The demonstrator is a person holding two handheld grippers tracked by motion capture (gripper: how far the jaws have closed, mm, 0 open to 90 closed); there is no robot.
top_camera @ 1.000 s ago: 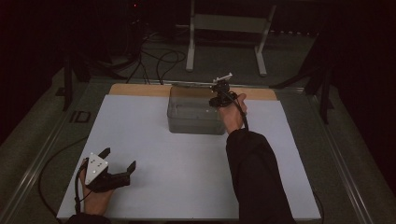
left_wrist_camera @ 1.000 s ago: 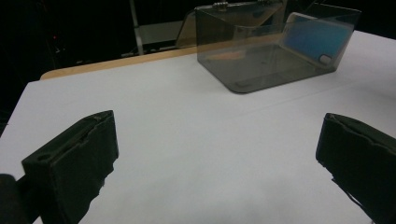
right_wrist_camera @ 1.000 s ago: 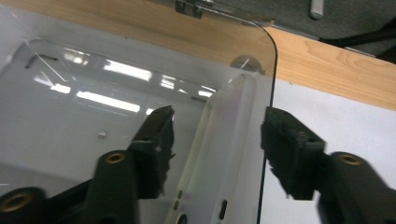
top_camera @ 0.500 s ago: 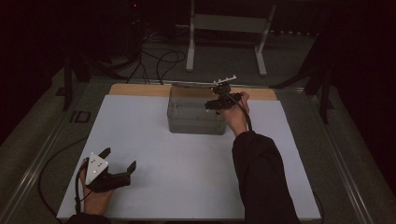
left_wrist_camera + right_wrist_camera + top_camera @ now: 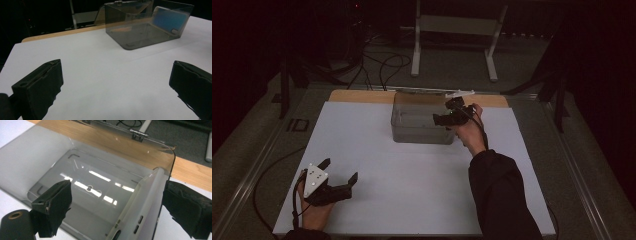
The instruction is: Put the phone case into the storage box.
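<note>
At the left of the high view we see the left gripper resting low on the white table, near its front edge, jaws spread wide with nothing between them. Its own view confirms that: bare table lies between the two black pads, and the box stands well apart, farther up the table.

Further right, the clear box stands near the table's far edge, its hinged lid swung back over the wooden strip. The right gripper hovers at the box's right end. Its jaws have just been opening and now stand wide. In the right gripper view a phone case leans on edge against the box's right wall; it sits between the pads, close to the right-hand one, and we cannot tell if that pad touches it.

The left gripper view shows what the others lack: the case's blue face through the box wall. The right gripper view alone gives the side buttons and the hinge.
</note>
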